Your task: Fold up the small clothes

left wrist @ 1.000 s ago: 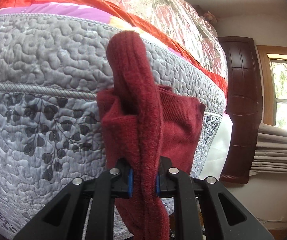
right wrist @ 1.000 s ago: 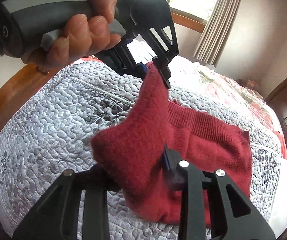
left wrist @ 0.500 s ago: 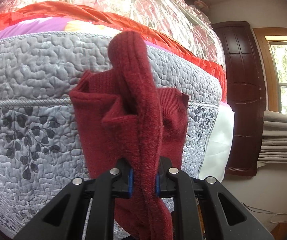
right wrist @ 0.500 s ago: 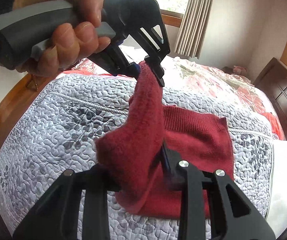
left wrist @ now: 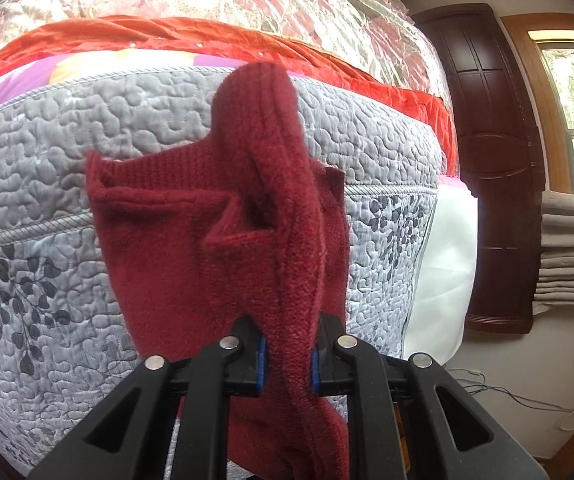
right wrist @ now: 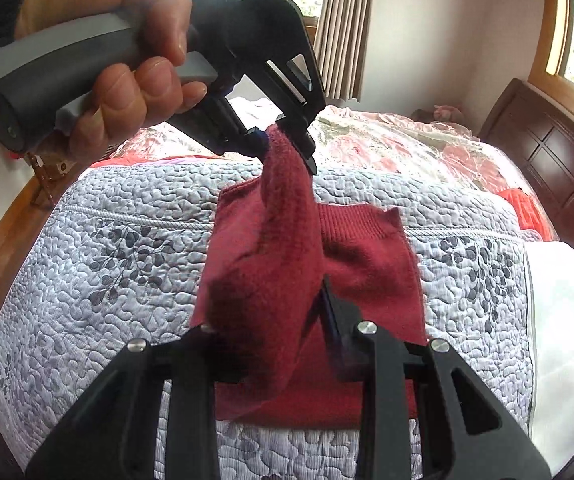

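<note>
No readable text, label, brand or number anywhere. Only a small round symbol on the grey handle (right wrist: 27, 80) of the left gripper, near its butt end, too blurred to make out.

The left gripper (left wrist: 286, 354) has black plastic fingers with triangular cut-outs, silver screw heads and blue pads (left wrist: 261, 360). In the right wrist view, upper left, its handle is grey with a lighter grey trigger. The right gripper (right wrist: 277, 354) looks the same; its pads are hidden. A dark sleeve, perhaps black, shows at the upper left corner.
</note>
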